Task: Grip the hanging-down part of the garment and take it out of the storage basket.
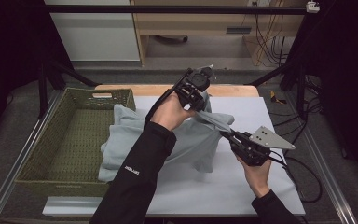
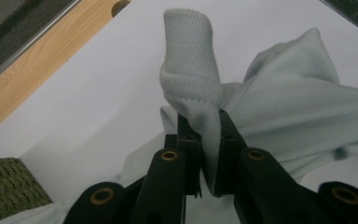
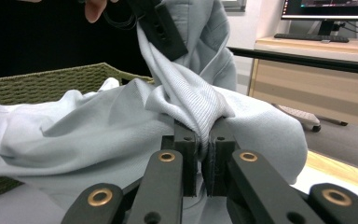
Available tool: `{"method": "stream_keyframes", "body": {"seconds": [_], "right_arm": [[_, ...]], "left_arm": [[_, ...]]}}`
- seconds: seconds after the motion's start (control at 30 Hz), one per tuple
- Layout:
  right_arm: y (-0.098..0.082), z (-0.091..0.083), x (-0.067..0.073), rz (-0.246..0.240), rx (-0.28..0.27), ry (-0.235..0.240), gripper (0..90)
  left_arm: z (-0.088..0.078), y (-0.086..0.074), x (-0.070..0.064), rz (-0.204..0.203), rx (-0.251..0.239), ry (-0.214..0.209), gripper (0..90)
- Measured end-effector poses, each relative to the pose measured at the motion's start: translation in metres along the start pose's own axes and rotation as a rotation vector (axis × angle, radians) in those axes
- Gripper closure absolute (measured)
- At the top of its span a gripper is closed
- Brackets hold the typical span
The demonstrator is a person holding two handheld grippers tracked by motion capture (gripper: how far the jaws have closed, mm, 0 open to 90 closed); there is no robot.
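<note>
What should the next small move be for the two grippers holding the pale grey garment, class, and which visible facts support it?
Probably draw the two grippers apart to spread the garment. The left gripper and the right gripper are each shut on a ribbed edge, while the cloth between them sags in bunched folds, partly draped over the rim of the woven basket and partly on the white table.

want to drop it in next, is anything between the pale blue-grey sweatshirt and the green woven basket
Nothing visible blocks it. The pale blue-grey sweatshirt, pinched by the left gripper and the right gripper, already drapes over the near wall of the green woven basket, whose inside looks bare.
</note>
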State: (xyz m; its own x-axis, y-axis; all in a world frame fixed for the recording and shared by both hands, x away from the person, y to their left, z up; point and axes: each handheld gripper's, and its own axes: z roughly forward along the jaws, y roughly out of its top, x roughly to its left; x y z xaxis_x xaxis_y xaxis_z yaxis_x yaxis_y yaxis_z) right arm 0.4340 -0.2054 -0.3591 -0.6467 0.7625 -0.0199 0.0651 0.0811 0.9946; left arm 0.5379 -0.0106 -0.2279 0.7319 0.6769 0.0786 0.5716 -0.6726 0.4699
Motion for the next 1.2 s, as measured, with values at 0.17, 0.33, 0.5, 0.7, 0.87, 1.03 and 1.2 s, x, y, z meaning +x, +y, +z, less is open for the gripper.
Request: {"method": "stream_keyframes", "body": {"seconds": [0.17, 0.33, 0.5, 0.7, 0.87, 1.03, 1.2], "right_arm": [[0.004, -0.002, -0.004, -0.003, -0.004, -0.018, 85.9], [0.008, -0.003, -0.008, 0.002, -0.027, -0.042, 85.9], [0.009, -0.004, -0.01, 0.004, -0.02, -0.063, 85.9], [-0.003, -0.001, -0.01, 0.01, 0.012, -0.036, 84.2], [-0.02, 0.003, -0.007, 0.023, 0.051, -0.008, 69.4], [-0.036, 0.005, -0.005, 0.018, 0.067, 0.023, 34.4], [-0.034, -0.004, -0.007, 0.057, 0.03, 0.01, 7.5]], "left_arm": [[0.001, 0.001, -0.001, 0.004, 0.0, -0.003, 83.2], [0.001, 0.003, -0.003, 0.02, 0.005, -0.009, 83.1], [0.002, 0.003, -0.005, 0.017, 0.004, -0.008, 83.1], [0.005, 0.001, -0.003, 0.018, 0.015, -0.007, 83.1], [0.012, -0.001, -0.001, 0.014, 0.025, 0.015, 83.2], [0.017, -0.005, 0.001, 0.017, 0.025, 0.015, 83.2], [0.026, -0.008, 0.006, 0.014, 0.014, -0.002, 83.1]]}}
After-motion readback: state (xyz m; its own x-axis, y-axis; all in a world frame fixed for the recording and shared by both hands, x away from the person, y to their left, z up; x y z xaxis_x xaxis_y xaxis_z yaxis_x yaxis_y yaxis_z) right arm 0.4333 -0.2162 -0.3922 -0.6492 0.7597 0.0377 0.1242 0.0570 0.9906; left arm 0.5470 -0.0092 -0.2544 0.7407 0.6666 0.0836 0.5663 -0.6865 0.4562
